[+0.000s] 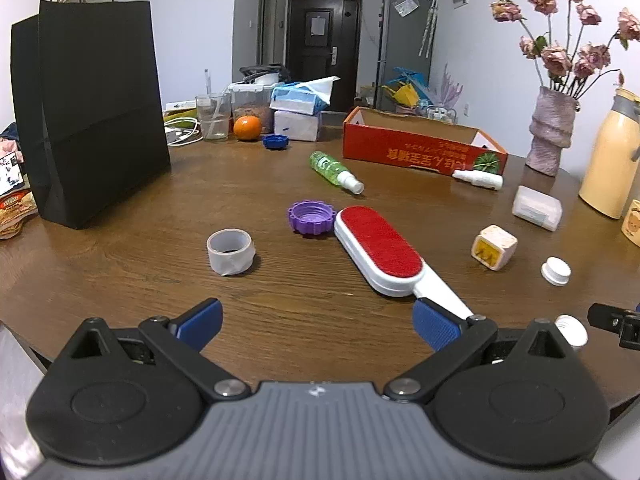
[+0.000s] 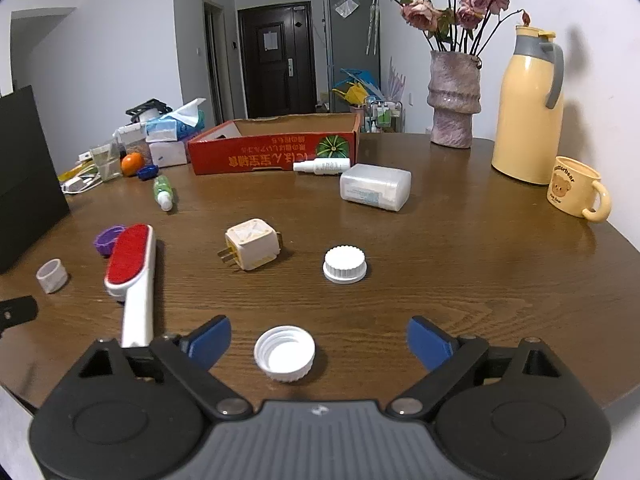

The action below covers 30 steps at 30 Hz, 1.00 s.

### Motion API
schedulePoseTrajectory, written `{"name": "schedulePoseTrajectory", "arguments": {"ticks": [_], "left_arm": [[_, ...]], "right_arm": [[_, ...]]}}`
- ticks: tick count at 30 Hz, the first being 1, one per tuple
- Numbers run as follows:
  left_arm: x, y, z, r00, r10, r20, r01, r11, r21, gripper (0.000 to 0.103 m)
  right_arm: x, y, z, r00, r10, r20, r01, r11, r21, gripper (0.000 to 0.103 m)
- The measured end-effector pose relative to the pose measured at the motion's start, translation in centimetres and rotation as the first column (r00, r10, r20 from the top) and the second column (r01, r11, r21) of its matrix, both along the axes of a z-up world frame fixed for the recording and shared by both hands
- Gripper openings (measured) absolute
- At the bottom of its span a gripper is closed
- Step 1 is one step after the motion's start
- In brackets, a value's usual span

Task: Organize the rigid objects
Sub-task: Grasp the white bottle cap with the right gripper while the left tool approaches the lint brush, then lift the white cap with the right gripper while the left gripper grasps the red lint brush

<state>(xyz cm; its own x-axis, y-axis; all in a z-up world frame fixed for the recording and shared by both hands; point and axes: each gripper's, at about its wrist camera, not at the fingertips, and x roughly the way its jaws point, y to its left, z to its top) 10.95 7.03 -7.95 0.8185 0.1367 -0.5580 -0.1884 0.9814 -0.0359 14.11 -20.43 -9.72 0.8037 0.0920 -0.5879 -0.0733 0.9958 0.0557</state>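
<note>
Where lint brush (image 1: 380, 252) handle meets left gripper (image 1: 316, 326), end hidden; both jaws apart.

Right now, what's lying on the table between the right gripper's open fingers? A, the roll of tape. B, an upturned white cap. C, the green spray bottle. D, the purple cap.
B: in the right wrist view the upturned white cap lies on the table between the open fingers of the right gripper, untouched by either pad.
</note>
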Motion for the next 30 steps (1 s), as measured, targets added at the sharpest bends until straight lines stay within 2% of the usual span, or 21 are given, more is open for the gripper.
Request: {"name": "schedulePoseTrajectory", "arguments": {"ticks": [3, 9, 13, 14, 17, 22, 30], "left_arm": [[0.8, 0.4, -0.5, 1.000, 0.014, -0.013, -0.014, 1.000, -0.007, 0.103], [2.1, 0.9, -1.4, 0.999, 0.021, -0.044, -0.022, 1.000, -0.020, 0.103], [2.5, 1.1, -1.8, 0.998, 0.019, -0.055, -0.021, 1.000, -0.022, 0.103], [2.6, 1.1, -1.9, 0.998, 0.020, -0.057, -0.022, 1.000, -0.023, 0.103], [2.9, 1.5, -2.0, 0.998, 0.027, -0.061, -0.029, 0.999, -0.024, 0.103], [3.4, 1.8, -2.3, 0.997, 0.032, -0.070, -0.034, 0.999, -0.025, 0.103], [4.7, 1.6, -2.1, 0.996, 0.027, -0.080, -0.029, 0.999, -0.019, 0.103]], "right_arm": [[1.1, 0.0, -0.7, 1.000, -0.004, -0.026, 0.004, 1.000, -0.001, 0.090], [2.2, 0.9, -2.2, 0.995, 0.045, -0.089, -0.045, 0.999, -0.002, 0.077], [2.8, 1.4, -3.0, 0.991, 0.071, -0.117, -0.071, 0.997, 0.001, 0.060], [2.9, 1.5, -3.1, 0.990, 0.072, -0.124, -0.073, 0.997, 0.001, 0.058], [3.0, 1.7, -3.1, 0.990, 0.084, -0.111, -0.085, 0.996, -0.004, 0.041], [3.2, 1.9, -3.1, 0.990, 0.105, -0.098, -0.105, 0.994, 0.001, 0.039], [3.9, 1.4, -2.4, 0.995, 0.084, -0.060, -0.084, 0.996, 0.004, 0.039]]}}
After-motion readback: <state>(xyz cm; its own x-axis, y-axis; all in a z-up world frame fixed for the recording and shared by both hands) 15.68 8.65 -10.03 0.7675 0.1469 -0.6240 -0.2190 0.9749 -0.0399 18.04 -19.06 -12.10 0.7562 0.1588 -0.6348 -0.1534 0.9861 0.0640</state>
